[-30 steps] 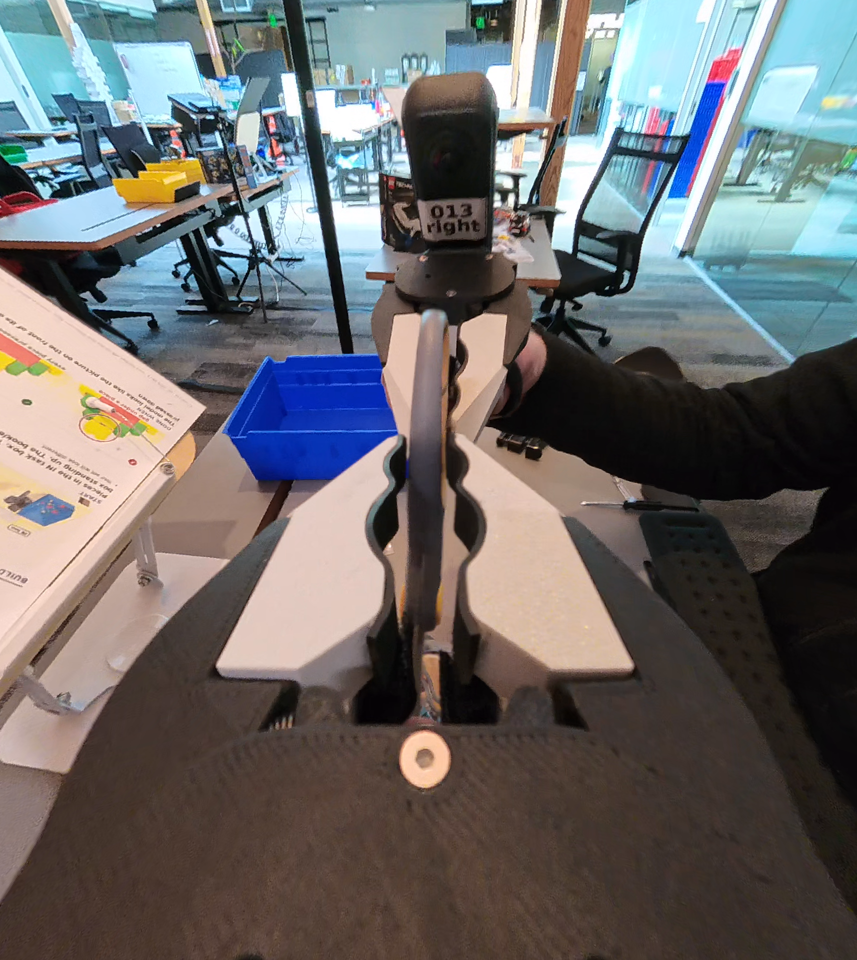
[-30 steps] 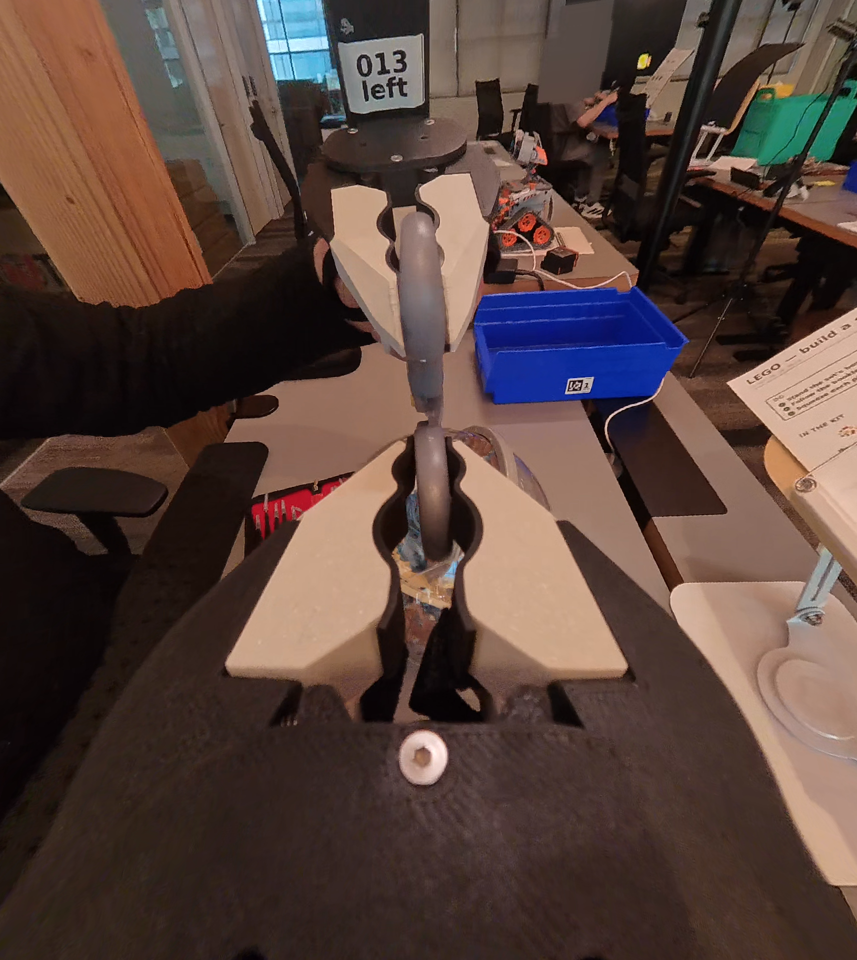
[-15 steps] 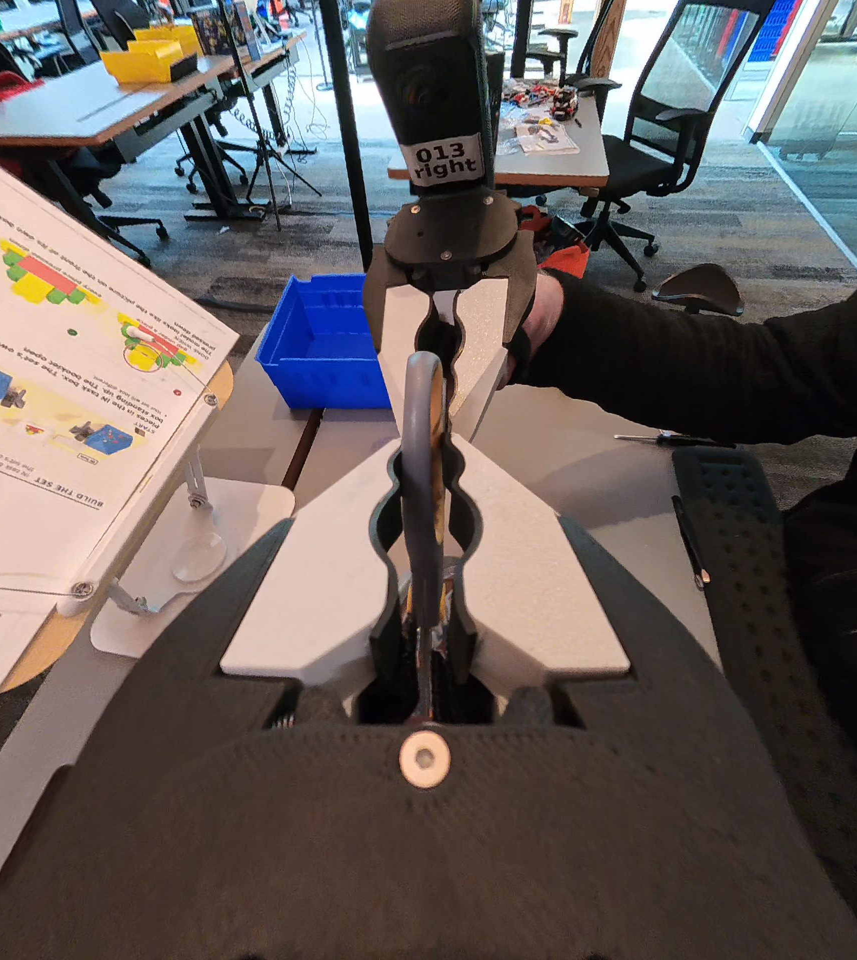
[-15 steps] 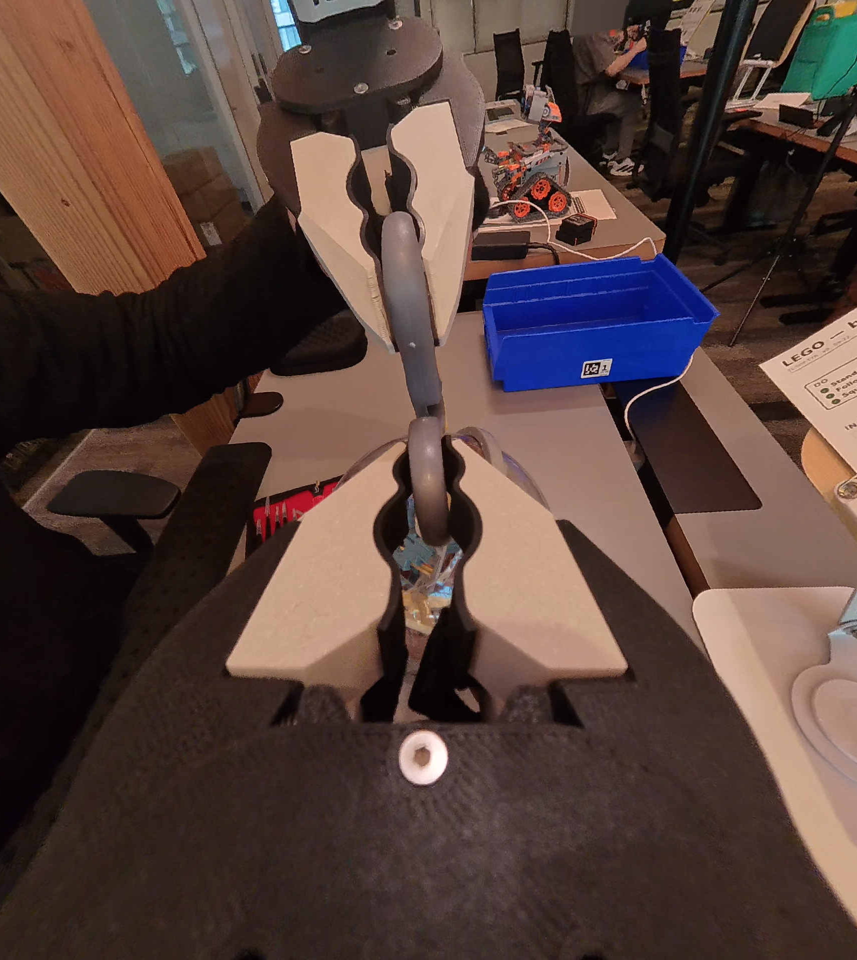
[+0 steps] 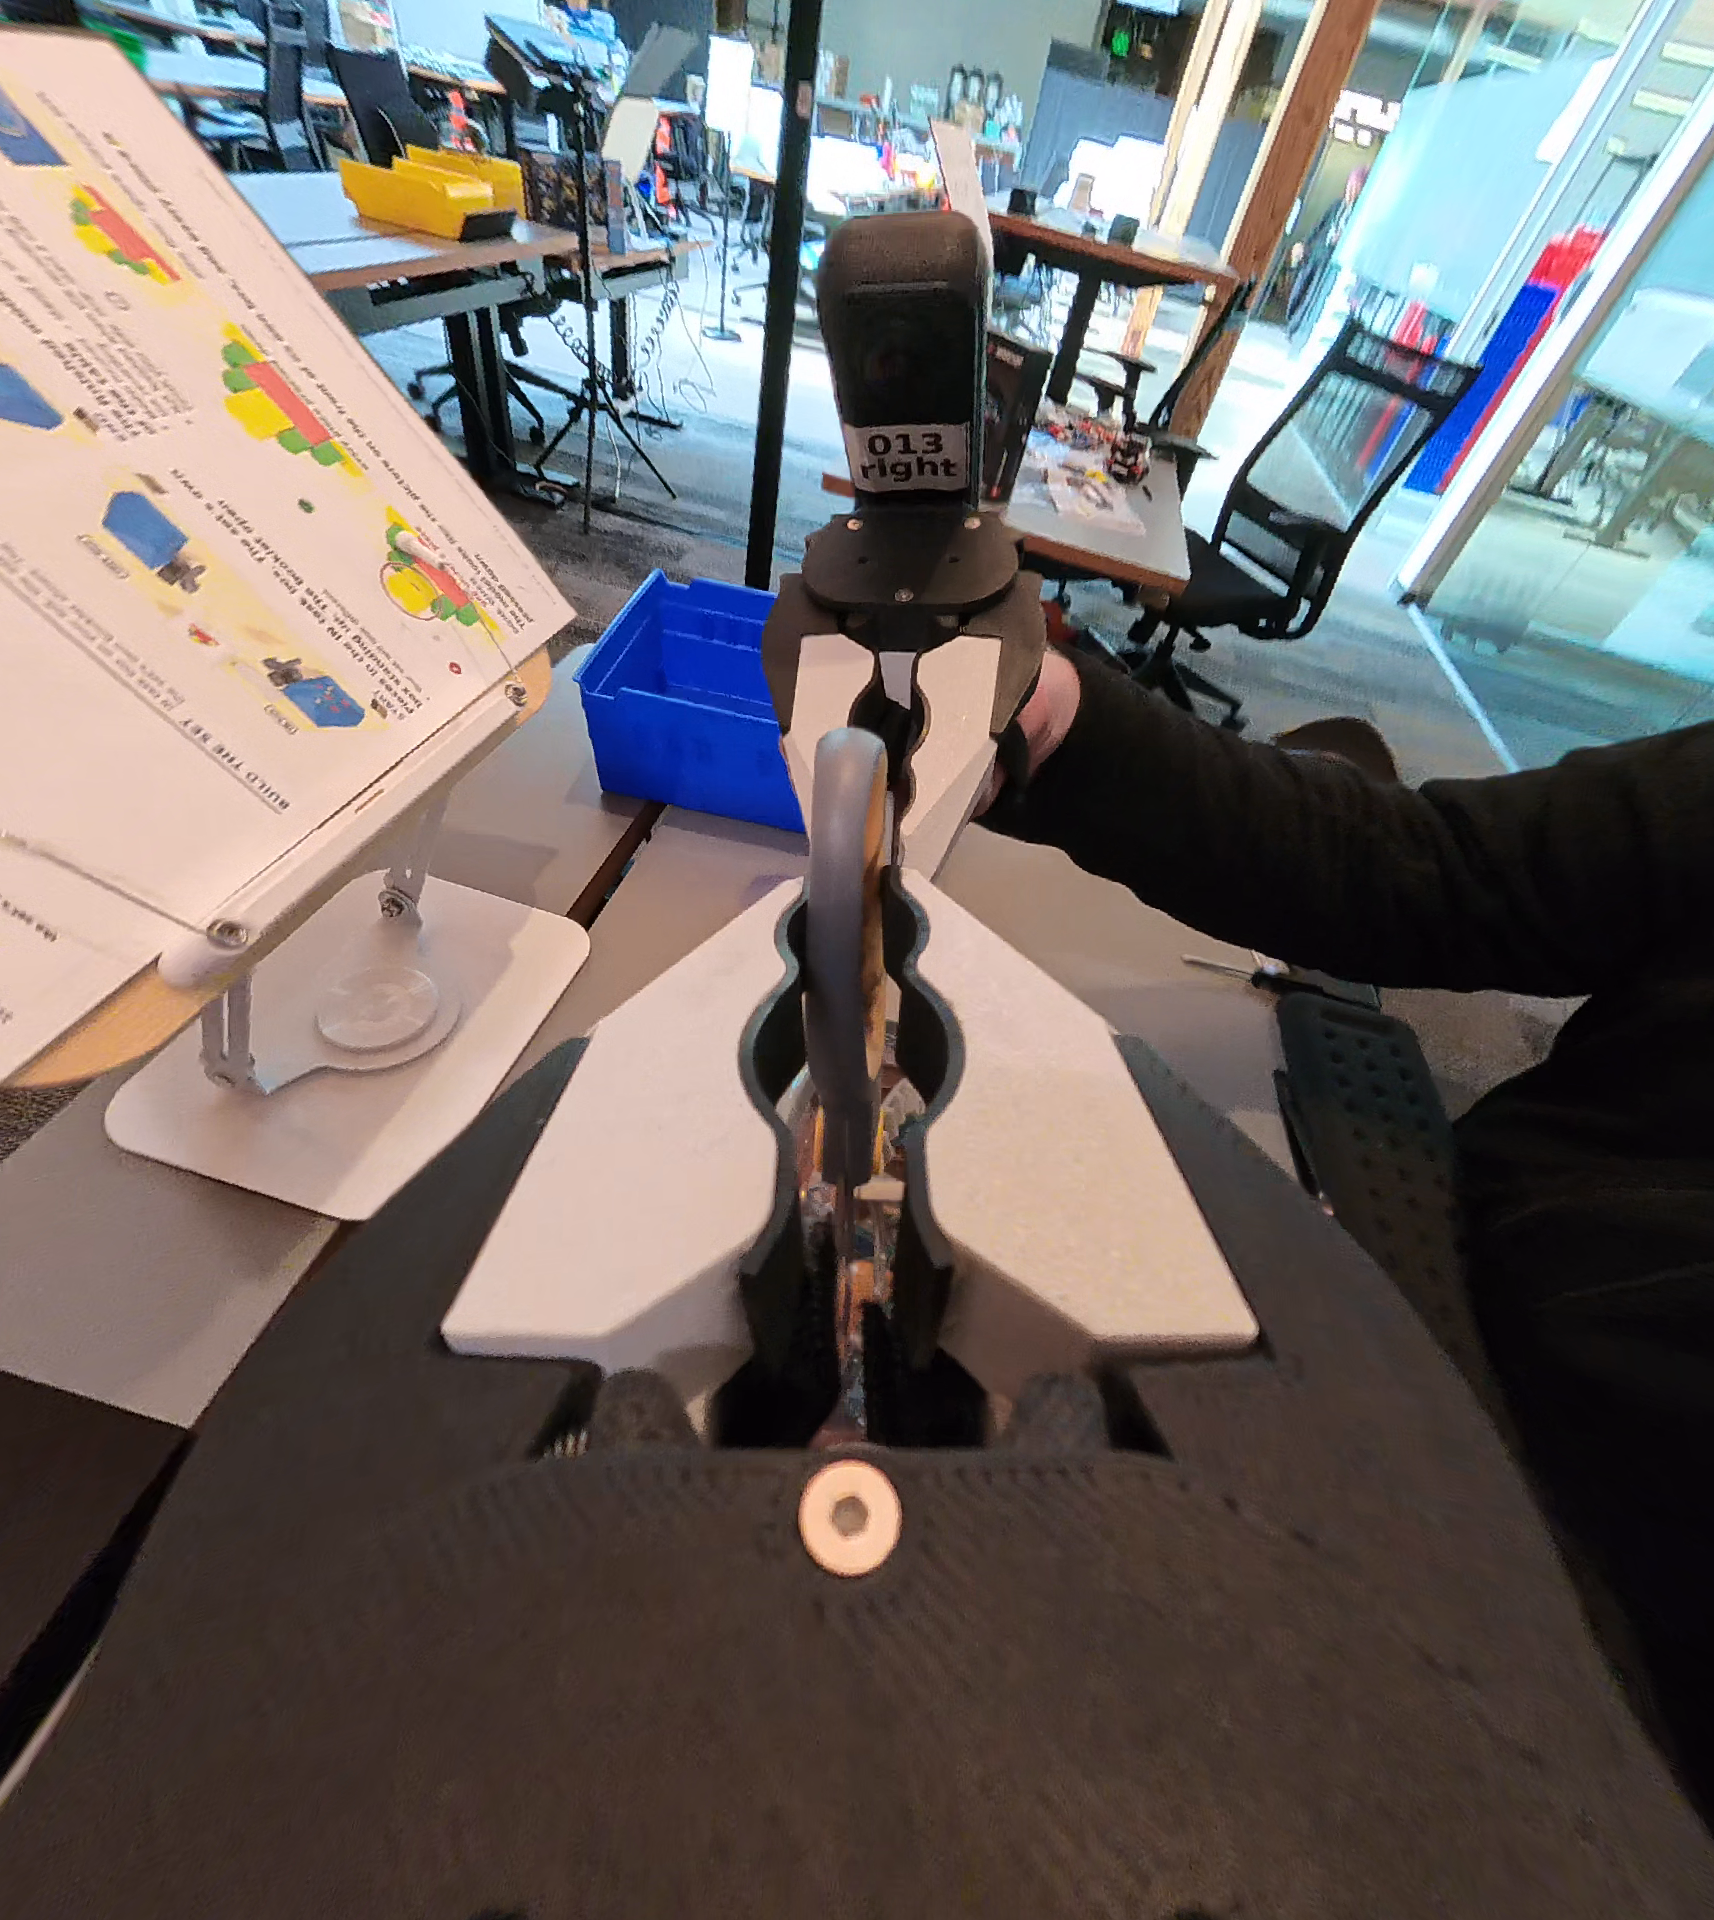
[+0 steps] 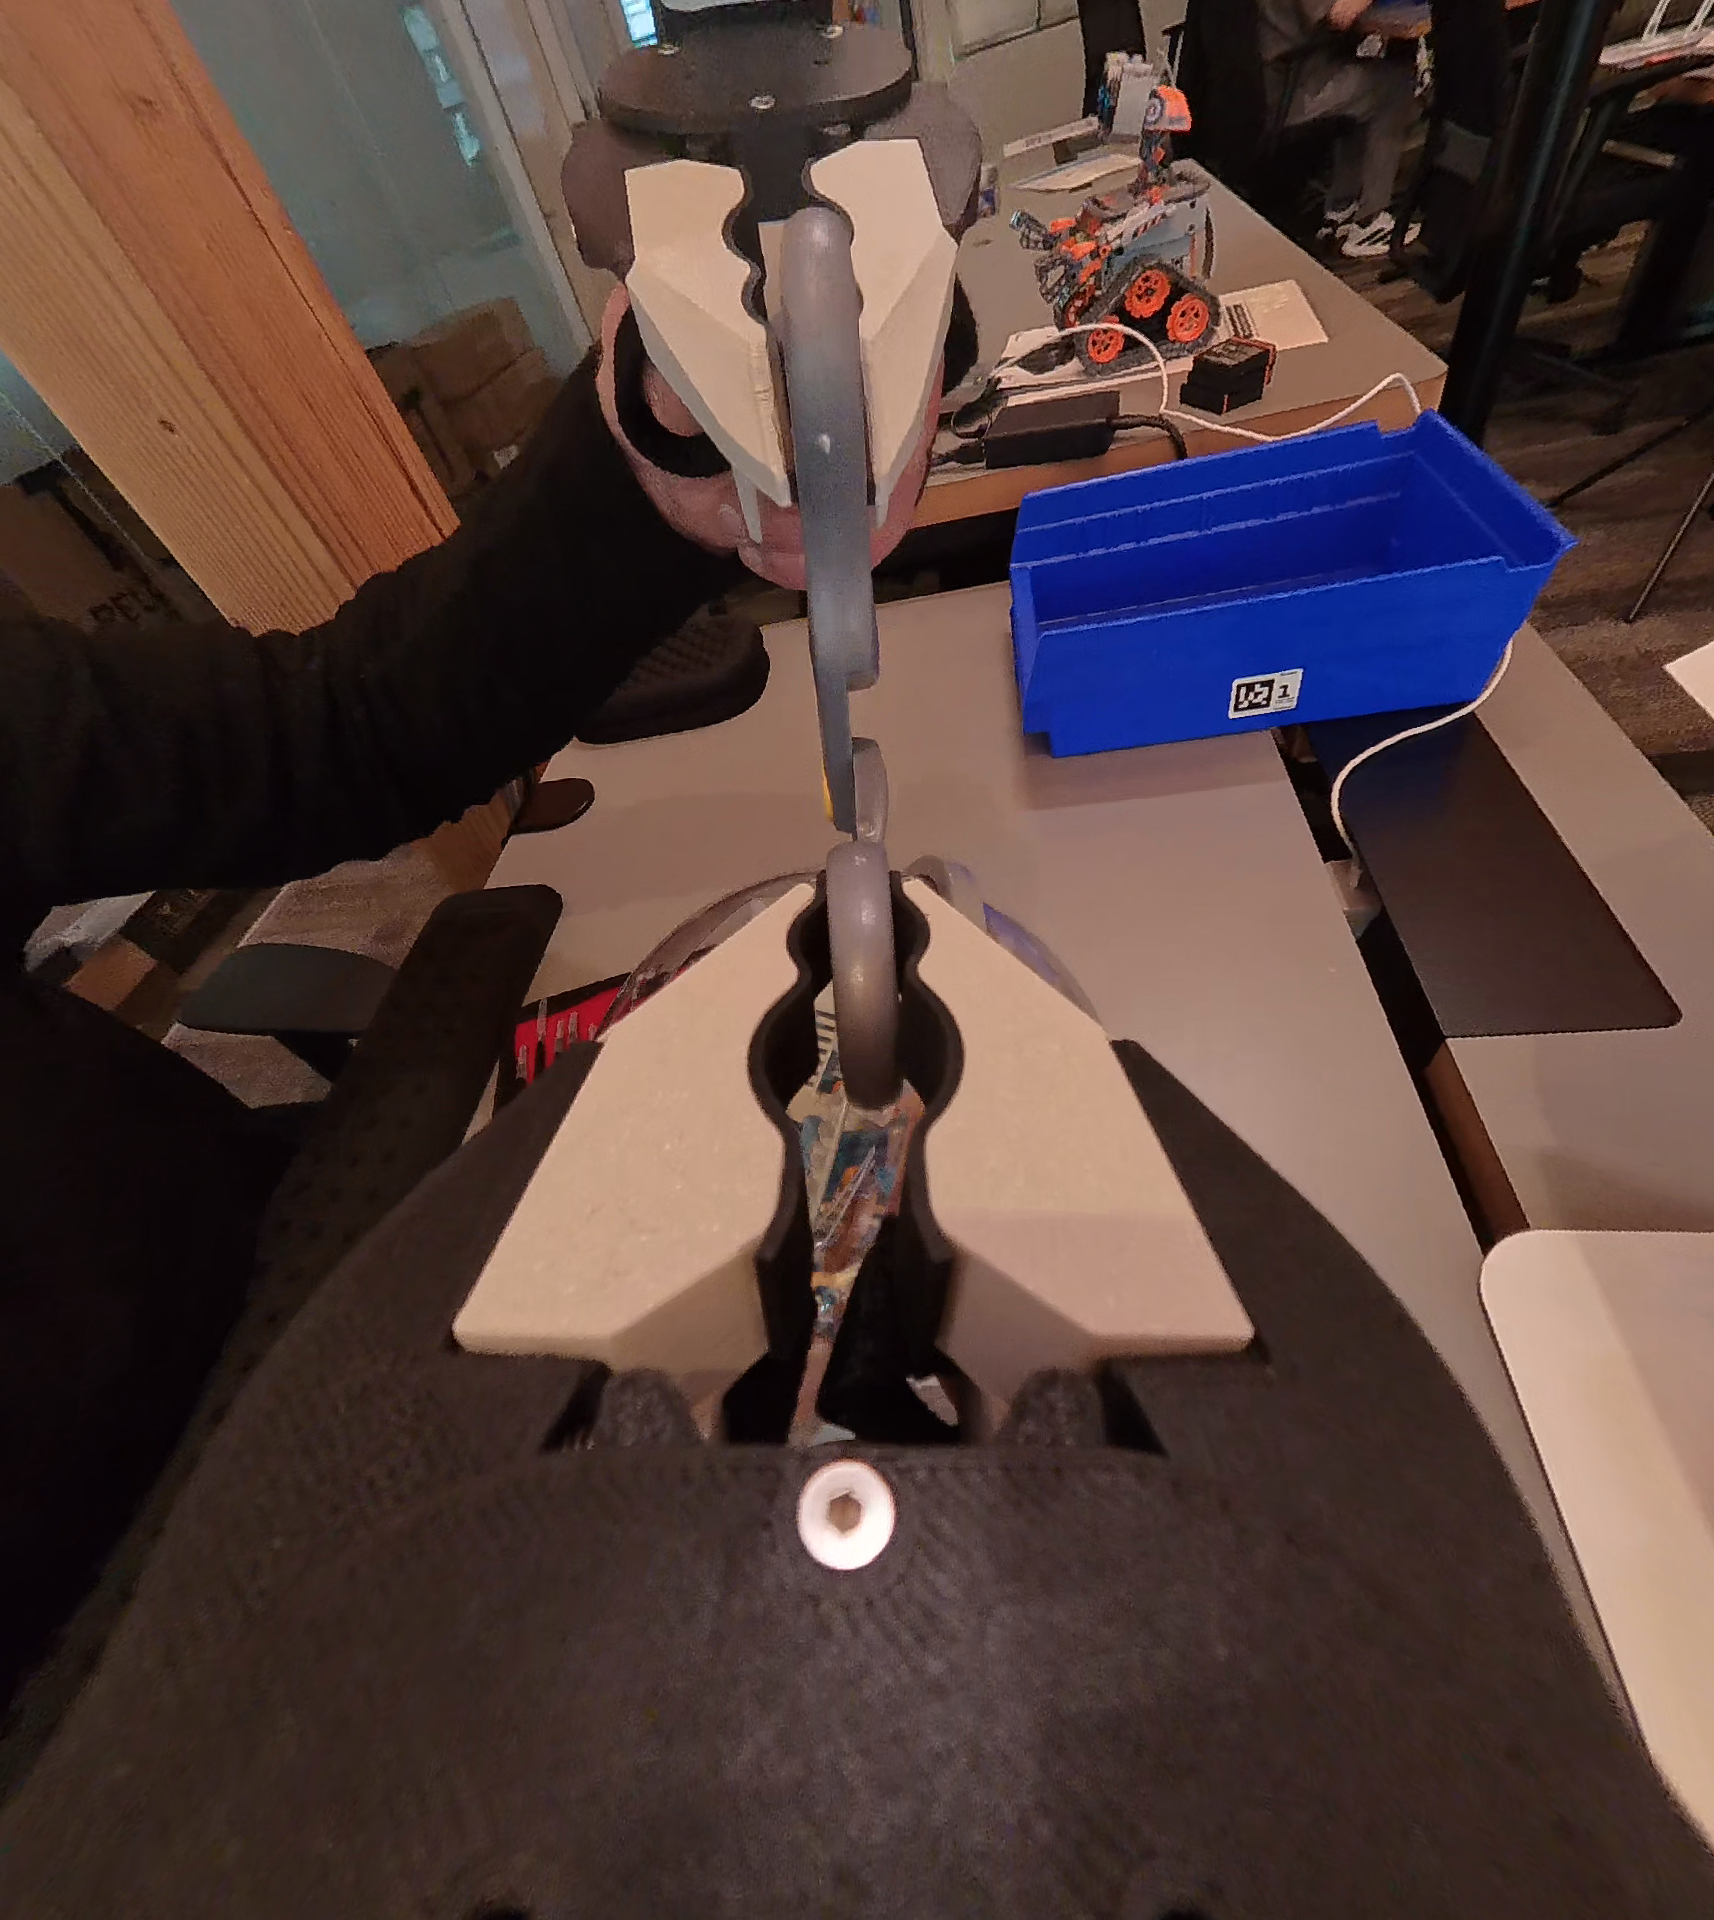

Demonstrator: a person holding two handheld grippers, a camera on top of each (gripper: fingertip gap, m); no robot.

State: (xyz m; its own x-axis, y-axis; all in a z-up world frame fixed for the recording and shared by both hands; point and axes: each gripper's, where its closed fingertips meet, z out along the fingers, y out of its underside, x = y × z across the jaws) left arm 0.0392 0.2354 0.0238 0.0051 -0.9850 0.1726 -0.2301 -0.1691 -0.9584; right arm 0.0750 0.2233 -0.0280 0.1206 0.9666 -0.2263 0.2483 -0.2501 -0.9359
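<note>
Scissors [image 6: 837,582], or what look like them, hang edge-on between the two grippers above the grey tabletop [image 6: 1092,883], just short of the blue bin [image 6: 1248,665] and to its left in the right wrist view. Their long axis runs straight from one gripper to the other, rising toward the left one. The handles are smooth grey plastic with a sliver of yellow where they meet.

The left gripper [image 5: 848,904] has its white, wavy-edged jaws pressed onto the long oval handle loop [image 6: 832,416]. The right gripper [image 6: 858,894] pinches the small round handle loop [image 6: 863,987] the same way. The two sets of jaws face each other, tips near but apart.

A clear plastic bag [image 6: 848,1174] of small colourful pieces shows through the gap under the right gripper's jaws; whether the blades touch it cannot be told.

In the left wrist view, a tilted board with a printed sheet [image 5: 157,520] stands left of the bin on a flat white base [image 5: 365,1091]. Beyond the bin, in the right wrist view, a toy tracked vehicle [image 6: 1123,270] with orange wheels sits on another desk.
</note>
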